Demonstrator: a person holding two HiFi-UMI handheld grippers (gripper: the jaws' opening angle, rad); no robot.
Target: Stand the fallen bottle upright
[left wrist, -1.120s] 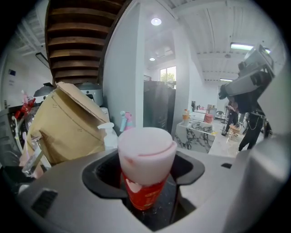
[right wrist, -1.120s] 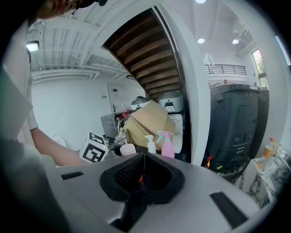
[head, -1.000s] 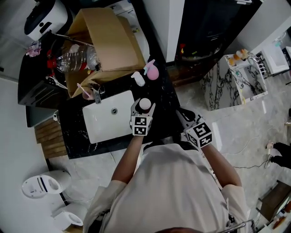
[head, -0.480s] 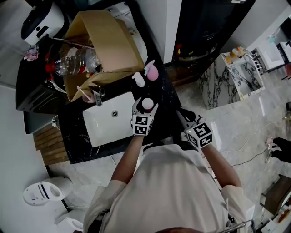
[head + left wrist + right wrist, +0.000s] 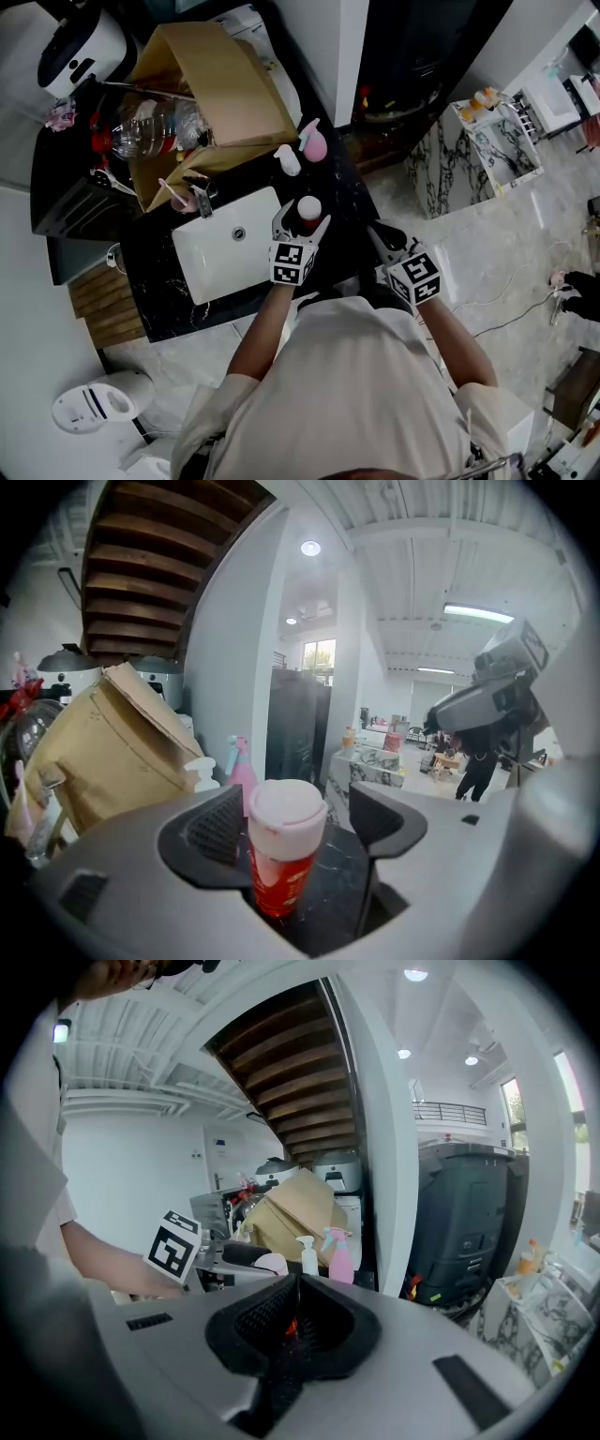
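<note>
A red bottle with a white cap [image 5: 308,211] stands upright on the black counter [image 5: 349,202], right of the sink. My left gripper [image 5: 302,219] is open around it, one jaw on each side of it. In the left gripper view the bottle [image 5: 281,855] stands between the pads [image 5: 217,825]; it is close to the left pad and a gap shows on its right. My right gripper [image 5: 378,234] hovers off the counter's right edge. Its jaws [image 5: 292,1321] are shut with nothing between them.
A white sink [image 5: 230,251] with a faucet [image 5: 200,199] lies left of the bottle. Behind it stand a white pump bottle [image 5: 288,161], a pink spray bottle [image 5: 315,144] and an open cardboard box [image 5: 220,84]. A clear plastic bottle [image 5: 155,124] lies further left.
My left gripper's jaws have spread wider around the bottle, and the gripper has lifted a little. The bottle stays upright. The right gripper has shifted only slightly.
</note>
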